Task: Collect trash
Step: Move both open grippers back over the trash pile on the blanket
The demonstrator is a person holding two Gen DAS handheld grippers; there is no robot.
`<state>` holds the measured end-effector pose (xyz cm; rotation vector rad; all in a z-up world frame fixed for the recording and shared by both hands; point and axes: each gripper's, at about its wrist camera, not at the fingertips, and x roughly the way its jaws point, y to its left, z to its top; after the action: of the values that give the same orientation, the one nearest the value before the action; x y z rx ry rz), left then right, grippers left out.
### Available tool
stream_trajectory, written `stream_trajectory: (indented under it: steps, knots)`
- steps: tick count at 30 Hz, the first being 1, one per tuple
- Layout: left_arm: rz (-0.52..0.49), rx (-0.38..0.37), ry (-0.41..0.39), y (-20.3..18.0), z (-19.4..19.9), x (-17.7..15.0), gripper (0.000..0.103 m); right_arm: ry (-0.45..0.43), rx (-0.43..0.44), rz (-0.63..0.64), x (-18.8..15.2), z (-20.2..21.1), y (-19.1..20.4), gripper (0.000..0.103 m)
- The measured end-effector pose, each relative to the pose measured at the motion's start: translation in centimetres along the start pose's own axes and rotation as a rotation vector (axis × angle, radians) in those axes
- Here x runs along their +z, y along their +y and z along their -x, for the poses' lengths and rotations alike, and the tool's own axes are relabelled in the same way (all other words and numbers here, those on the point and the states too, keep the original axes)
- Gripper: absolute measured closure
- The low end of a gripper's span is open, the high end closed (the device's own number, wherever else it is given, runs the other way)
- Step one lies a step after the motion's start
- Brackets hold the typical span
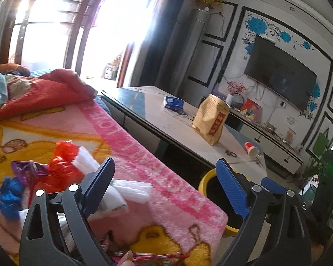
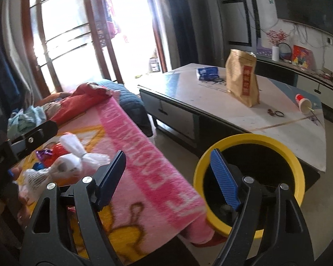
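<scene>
Trash lies on a pink cartoon blanket (image 1: 166,184): a red wrapper (image 1: 65,161), a purple wrapper (image 1: 28,169), a blue wrapper (image 1: 10,196) and white foam pieces (image 1: 131,191). In the right wrist view a white foam net (image 2: 73,161) lies there too. A yellow-rimmed black bin (image 2: 295,166) stands on the floor beside the bed, also in the left wrist view (image 1: 205,177). My left gripper (image 1: 166,184) is open and empty above the blanket's edge. My right gripper (image 2: 168,177) is open and empty between the blanket and the bin.
A low coffee table (image 2: 288,119) behind the bin carries a brown paper bag (image 2: 243,79), a blue packet (image 2: 207,73) and a tipped paper cup (image 2: 303,103). A red quilt (image 1: 48,90) lies at the bed's far end. A TV (image 1: 279,73) hangs on the wall.
</scene>
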<state>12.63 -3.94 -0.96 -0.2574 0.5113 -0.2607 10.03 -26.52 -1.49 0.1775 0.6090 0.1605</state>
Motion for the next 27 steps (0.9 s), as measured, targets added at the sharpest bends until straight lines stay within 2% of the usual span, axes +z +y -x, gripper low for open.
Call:
stream_trajectory:
  steps: [19,27]
  knots:
    - [0.091,0.119,-0.056,6.1,3.4,0.8,0.013,0.041,0.161,0.143,-2.0,-0.3,7.8,0.033]
    - [0.140,0.184,-0.076,9.2,4.9,0.8,0.013,0.064,0.184,0.180,-2.2,-1.2,9.8,0.033]
